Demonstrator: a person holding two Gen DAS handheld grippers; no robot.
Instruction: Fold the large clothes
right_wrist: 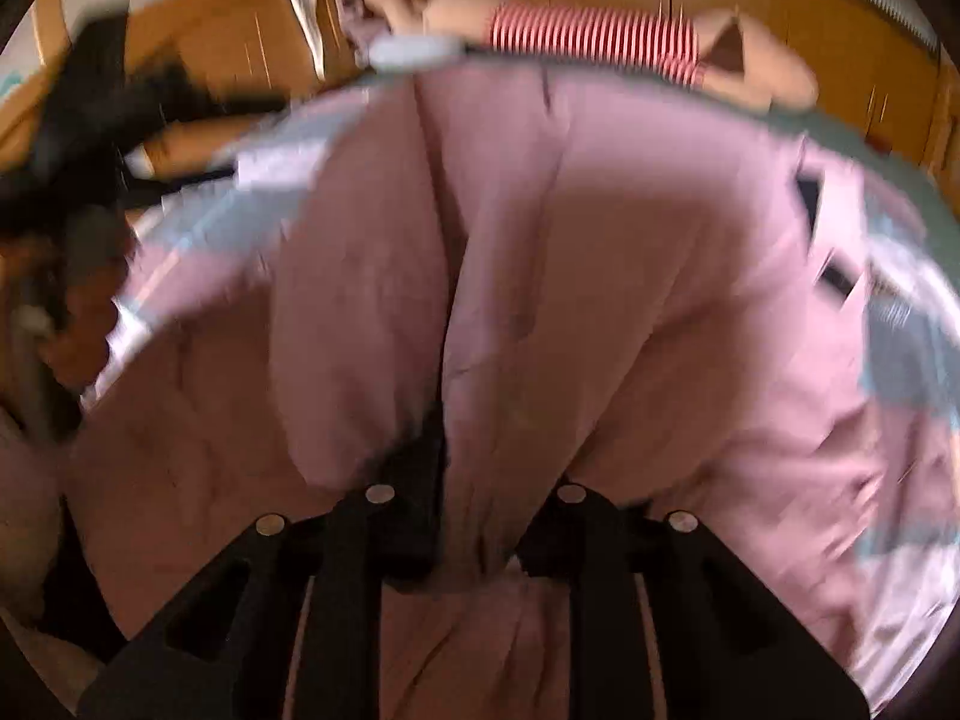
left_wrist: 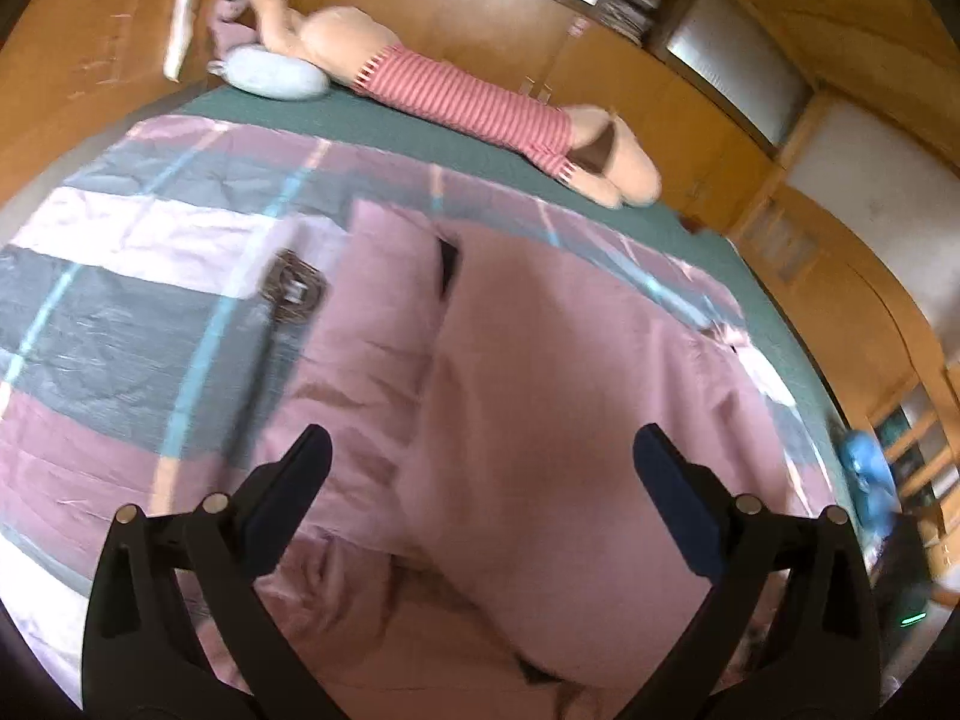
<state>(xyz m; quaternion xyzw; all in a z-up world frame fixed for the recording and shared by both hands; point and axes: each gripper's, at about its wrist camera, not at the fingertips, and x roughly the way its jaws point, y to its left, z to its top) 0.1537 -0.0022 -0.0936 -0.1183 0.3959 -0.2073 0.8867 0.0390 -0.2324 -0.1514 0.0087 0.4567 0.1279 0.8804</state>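
A large pink garment point(left_wrist: 540, 372) lies spread and rumpled on the bed, with a dark slit near its far edge. My left gripper point(left_wrist: 483, 456) hovers above its near part, open wide, with nothing between its fingers point(left_wrist: 300, 480). In the right wrist view the same pink garment point(right_wrist: 600, 252) bulges up in a long fold. My right gripper point(right_wrist: 480, 516) is shut on a bunched ridge of that cloth, which rises between the two fingers. The left gripper point(right_wrist: 90, 102) shows as a blurred black shape at the upper left.
A plaid quilt point(left_wrist: 138, 300) covers the bed over a green sheet point(left_wrist: 420, 132). A long plush toy point(left_wrist: 468, 102) in a red striped shirt and a pale blue cushion point(left_wrist: 270, 75) lie along the far edge. Wooden cabinets point(left_wrist: 690, 114) stand behind. A small brown patterned item point(left_wrist: 291, 291) rests on the quilt.
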